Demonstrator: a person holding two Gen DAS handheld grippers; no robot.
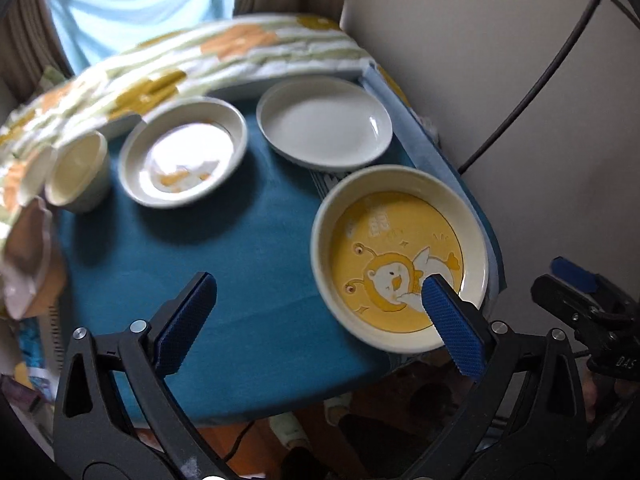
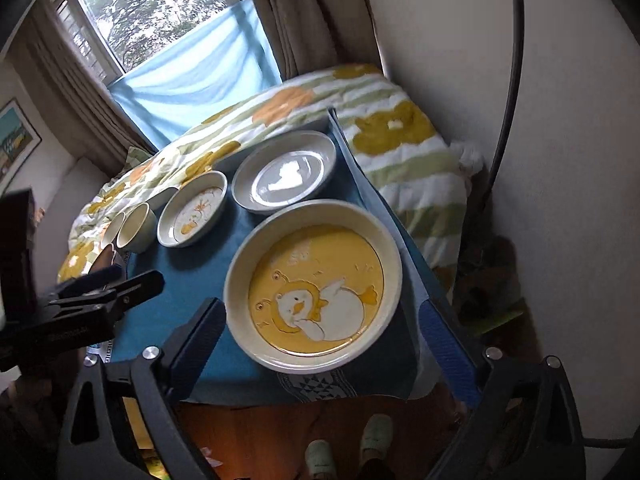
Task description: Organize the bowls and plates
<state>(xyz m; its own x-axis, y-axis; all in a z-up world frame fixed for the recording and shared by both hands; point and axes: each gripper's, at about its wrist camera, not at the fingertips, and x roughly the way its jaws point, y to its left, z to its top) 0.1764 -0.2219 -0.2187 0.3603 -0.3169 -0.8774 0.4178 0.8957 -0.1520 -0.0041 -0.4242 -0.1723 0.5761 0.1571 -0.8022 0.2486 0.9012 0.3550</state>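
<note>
Both pairs of jaws stand wide apart and grip nothing: the right gripper (image 2: 322,334) frames the big yellow duck plate (image 2: 313,286) without touching it, and the left gripper (image 1: 316,310) hangs over the blue cloth (image 1: 240,264) beside it. Behind sit a plain white plate (image 1: 325,122), a smaller patterned plate (image 1: 183,151) and a cup (image 1: 78,172).
</note>
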